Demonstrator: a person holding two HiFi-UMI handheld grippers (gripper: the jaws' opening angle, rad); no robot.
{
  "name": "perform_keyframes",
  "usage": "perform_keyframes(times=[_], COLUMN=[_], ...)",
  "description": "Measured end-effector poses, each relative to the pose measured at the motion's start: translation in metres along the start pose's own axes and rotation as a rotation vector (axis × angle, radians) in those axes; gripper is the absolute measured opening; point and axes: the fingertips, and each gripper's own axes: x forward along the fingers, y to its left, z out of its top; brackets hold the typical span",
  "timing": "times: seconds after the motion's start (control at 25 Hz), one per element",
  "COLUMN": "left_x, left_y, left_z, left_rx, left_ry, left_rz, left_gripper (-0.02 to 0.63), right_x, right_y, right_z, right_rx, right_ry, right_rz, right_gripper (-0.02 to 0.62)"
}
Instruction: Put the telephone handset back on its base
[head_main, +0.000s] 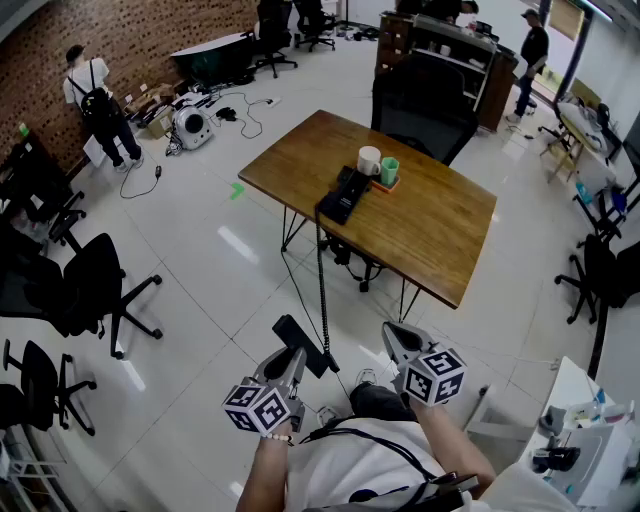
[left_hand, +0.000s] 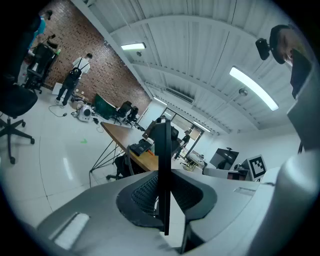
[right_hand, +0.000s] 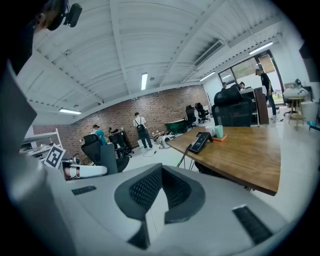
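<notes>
The black telephone handset (head_main: 298, 343) is off its base, and my left gripper (head_main: 293, 362) is shut on it low in the head view. In the left gripper view the handset (left_hand: 163, 165) stands edge-on between the two pads. A black cord (head_main: 322, 270) runs from it up to the black phone base (head_main: 345, 195) near the left end of the wooden table (head_main: 430, 225), well ahead of me. My right gripper (head_main: 392, 332) hangs beside the left one, shut and holding nothing. The right gripper view shows the base (right_hand: 202, 141) far off on the table (right_hand: 245, 150).
A white mug (head_main: 368, 160) and a green cup (head_main: 389, 171) stand just behind the base. A black office chair (head_main: 425, 100) is at the table's far side, more chairs (head_main: 95, 290) at left. A person (head_main: 95, 100) stands far left. A white desk (head_main: 590, 440) is at lower right.
</notes>
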Motion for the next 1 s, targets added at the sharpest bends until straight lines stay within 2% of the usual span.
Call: perform_keyframes(times=[0.48,1.0], left_x=[0.032,0.102], left_y=[0.016,0.016], left_z=[0.027,0.064], left_rx=[0.007,0.055], left_ry=[-0.004,-0.005], left_rz=[0.035,0.097], left_gripper=[0.069,0.069], right_x=[0.037,0.066], right_y=[-0.028,-0.095], right_z=[0.016,0.036], right_rx=[0.041,0.106], right_ry=[-0.001,-0.01], right_rz=[0.022,0.064], right_gripper=[0.0,0.0])
